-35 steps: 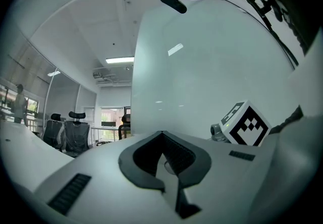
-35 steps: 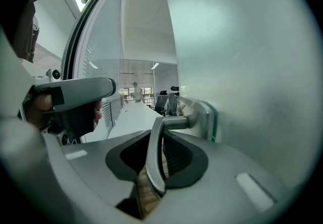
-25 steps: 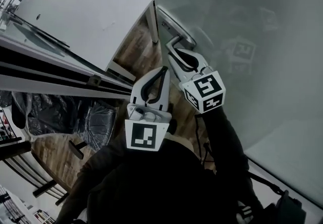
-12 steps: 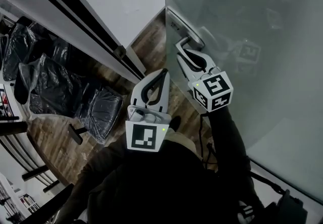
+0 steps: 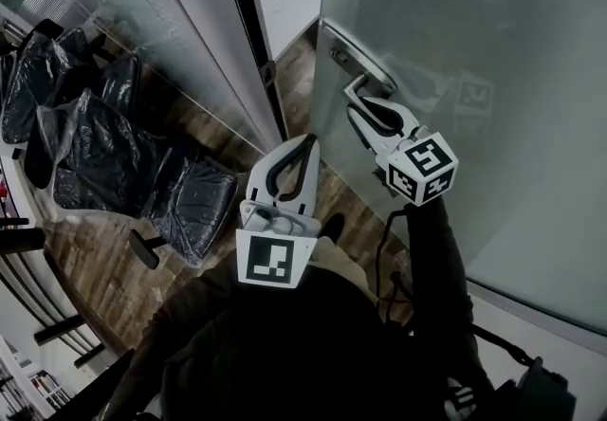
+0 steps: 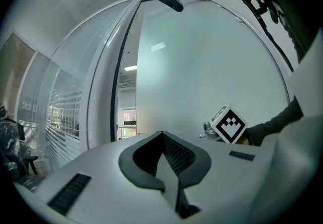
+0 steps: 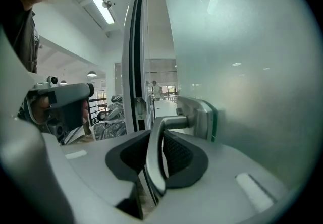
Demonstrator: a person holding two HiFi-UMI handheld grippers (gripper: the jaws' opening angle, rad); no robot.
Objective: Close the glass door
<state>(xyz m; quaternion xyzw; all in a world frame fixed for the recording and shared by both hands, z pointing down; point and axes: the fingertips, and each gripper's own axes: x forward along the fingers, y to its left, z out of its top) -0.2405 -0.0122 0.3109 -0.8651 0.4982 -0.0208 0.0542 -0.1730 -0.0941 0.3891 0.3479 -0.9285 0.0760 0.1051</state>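
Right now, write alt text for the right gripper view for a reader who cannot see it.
The right tongs are clamped on the metal lever handle of a frosted glass door. A dark door frame stands just left, with a gap between.

One glass door (image 5: 493, 30); one door handle (image 5: 358, 84); two grippers, left gripper (image 5: 305, 140) and right gripper (image 5: 360, 104); at least three plastic-wrapped chairs (image 5: 190, 203), nine o'clock, head view.
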